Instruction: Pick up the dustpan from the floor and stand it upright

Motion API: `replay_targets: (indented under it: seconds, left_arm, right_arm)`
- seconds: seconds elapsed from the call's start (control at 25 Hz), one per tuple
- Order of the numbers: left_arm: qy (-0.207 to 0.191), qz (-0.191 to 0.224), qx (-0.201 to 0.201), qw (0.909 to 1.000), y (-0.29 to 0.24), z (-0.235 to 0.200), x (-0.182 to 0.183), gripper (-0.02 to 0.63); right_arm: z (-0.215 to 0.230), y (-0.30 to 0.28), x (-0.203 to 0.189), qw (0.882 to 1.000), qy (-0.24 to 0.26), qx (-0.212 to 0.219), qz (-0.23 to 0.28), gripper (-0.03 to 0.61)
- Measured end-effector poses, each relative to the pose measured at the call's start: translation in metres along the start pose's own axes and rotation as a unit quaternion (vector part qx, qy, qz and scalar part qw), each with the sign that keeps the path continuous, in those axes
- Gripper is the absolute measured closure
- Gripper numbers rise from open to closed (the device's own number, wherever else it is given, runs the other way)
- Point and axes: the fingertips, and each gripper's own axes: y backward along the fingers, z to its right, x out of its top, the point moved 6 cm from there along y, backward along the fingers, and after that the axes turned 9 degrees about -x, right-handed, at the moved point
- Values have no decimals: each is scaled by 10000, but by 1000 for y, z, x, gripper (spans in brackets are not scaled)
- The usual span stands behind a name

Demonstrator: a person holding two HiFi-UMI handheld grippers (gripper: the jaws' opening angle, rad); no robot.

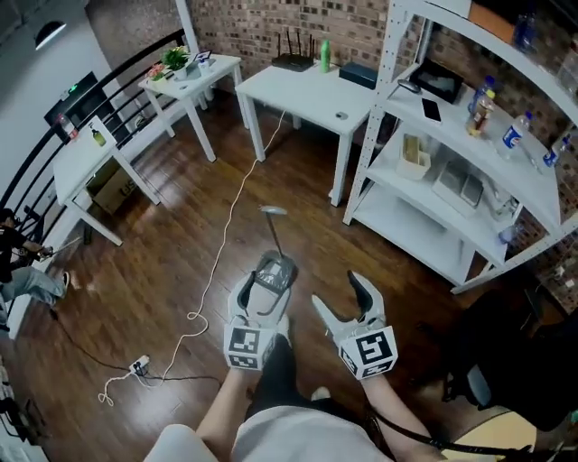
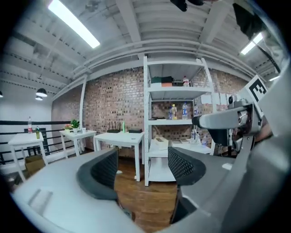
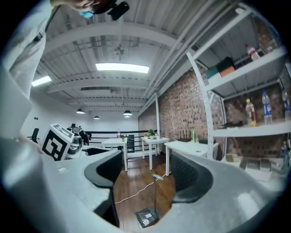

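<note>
the dustpan (image 1: 275, 272) looks already upright on the floor (image 1: 181, 253) before you, handle up. your left gripper (image 2: 141, 167) and right gripper (image 3: 150, 175) gape wide, empty. next: just keep clear.

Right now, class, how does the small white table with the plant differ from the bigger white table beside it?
The small table carries a potted plant; the bigger table carries a black router and a green bottle. The small table stands farther from the shelving unit; the bigger table stands right beside it. A white cable trails from under the bigger table, not the small table. Both are white, slim-legged, near the brick wall.
</note>
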Motion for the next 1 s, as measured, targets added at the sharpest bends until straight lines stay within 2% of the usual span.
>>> replay_targets:
  seconds: [0.08,0.16,0.24,0.32,0.44,0.72,1.0]
  left_arm:
    - [-40,145,40,9999,30,35,25,268]
    - [-157,283,115,9994,55,59,44,272]
    - [-335,407,175,9985,77,75,57,285]
    - [-525,499,192,9972,94,84,62,291]
    - [-494,606,227,9967,111,86,62,291]
    - [-583,902,294,9938,158,77,72,307]
    - [-385,1034,451,9929,196,53,69,311]
  right_arm:
    - [-7,39,19,9997,49,-68,222,256]
    - [-12,71,29,9990,-110,-323,302,256]
    - [-21,97,28,9973,-343,-591,259,258]
    - [-37,115,23,9970,-411,-636,148,261]
    - [-56,125,28,9977,-307,-574,196,261]
    - [-76,121,65,9956,-24,-783,510,261]
    - [-112,118,57,9973,11,-665,303,261]
